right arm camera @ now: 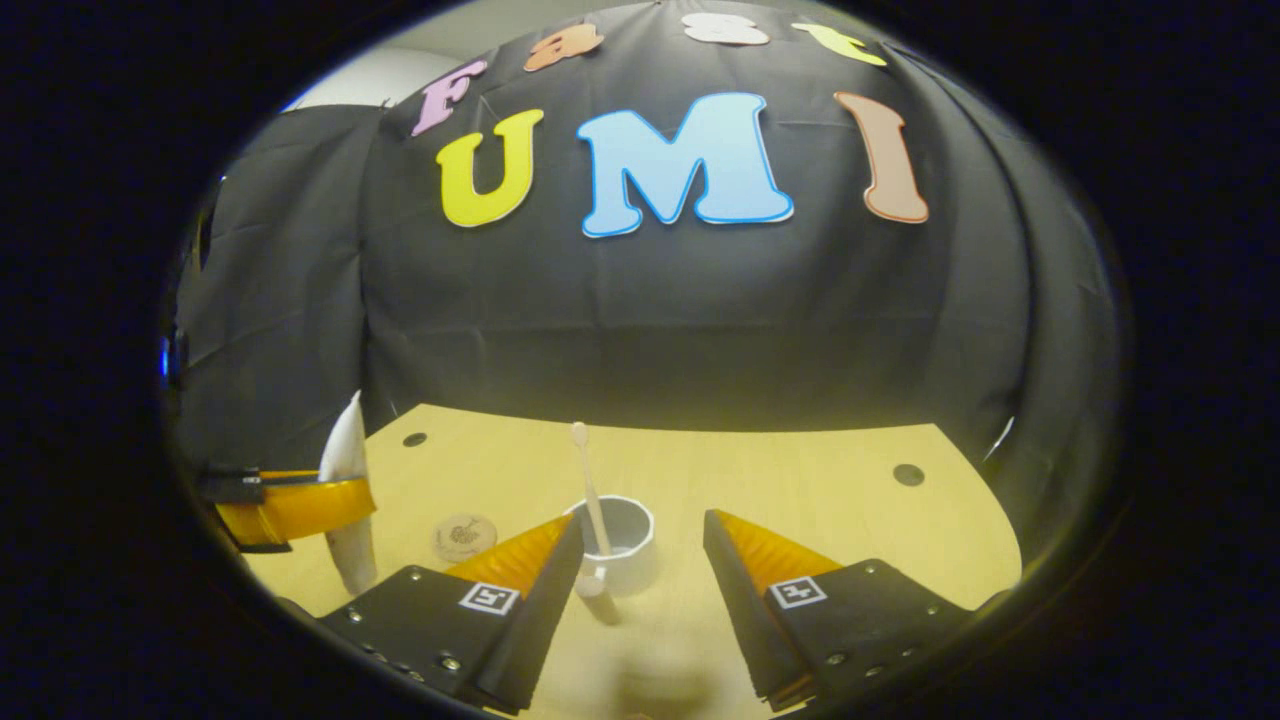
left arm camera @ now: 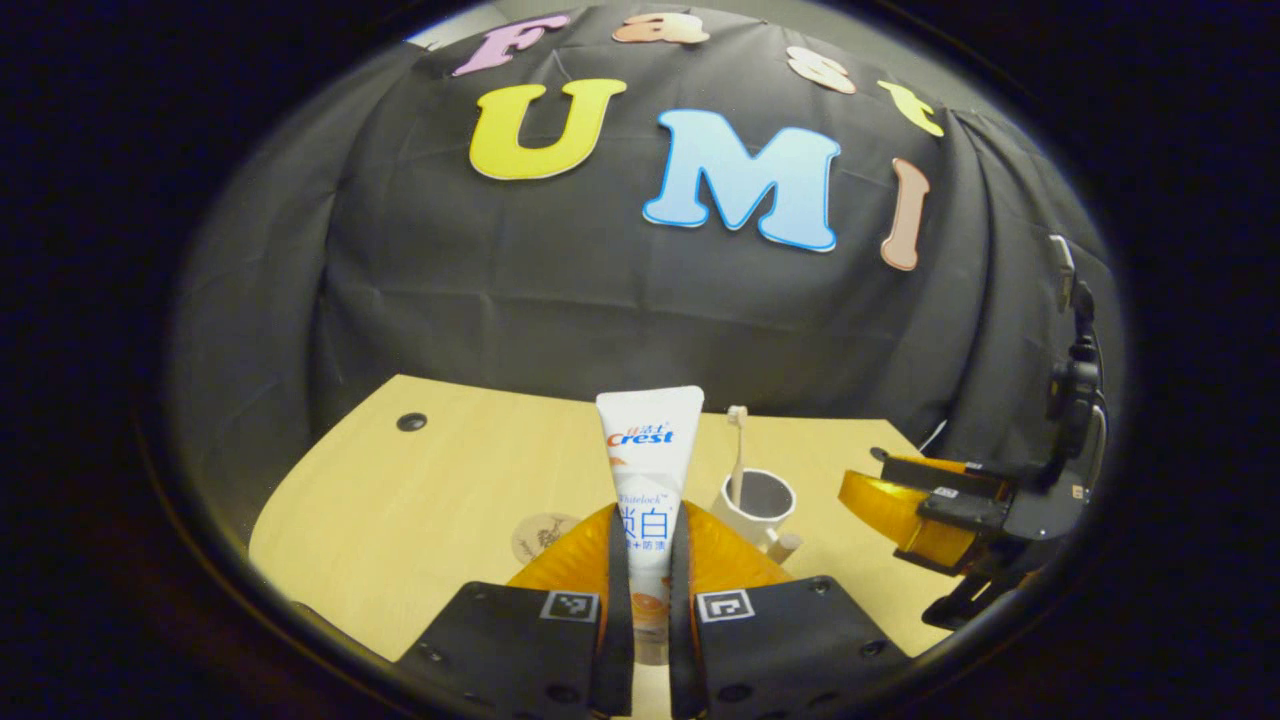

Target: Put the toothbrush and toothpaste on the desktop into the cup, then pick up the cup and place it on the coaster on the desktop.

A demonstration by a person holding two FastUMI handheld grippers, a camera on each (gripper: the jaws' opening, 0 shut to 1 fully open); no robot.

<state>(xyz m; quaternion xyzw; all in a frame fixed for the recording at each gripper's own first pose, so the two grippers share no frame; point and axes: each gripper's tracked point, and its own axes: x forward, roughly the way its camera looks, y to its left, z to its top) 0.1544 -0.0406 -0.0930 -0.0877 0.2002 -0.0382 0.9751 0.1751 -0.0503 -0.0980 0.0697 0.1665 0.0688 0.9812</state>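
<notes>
My left gripper is shut on a white toothpaste tube, held upright with its crimped end up, above the desk. Beyond it to the right stands a white cup with the toothbrush standing in it, head up. A round coaster lies on the desk left of the cup. In the right gripper view my right gripper is open just in front of the cup and toothbrush, fingers apart and touching neither. The coaster lies left of the cup. The left gripper with the tube shows at far left.
The light wooden desk has small dark round holes near its back corners. The black cloth wall hangs close behind the desk. The right gripper and its handle show at the right edge of the left gripper view.
</notes>
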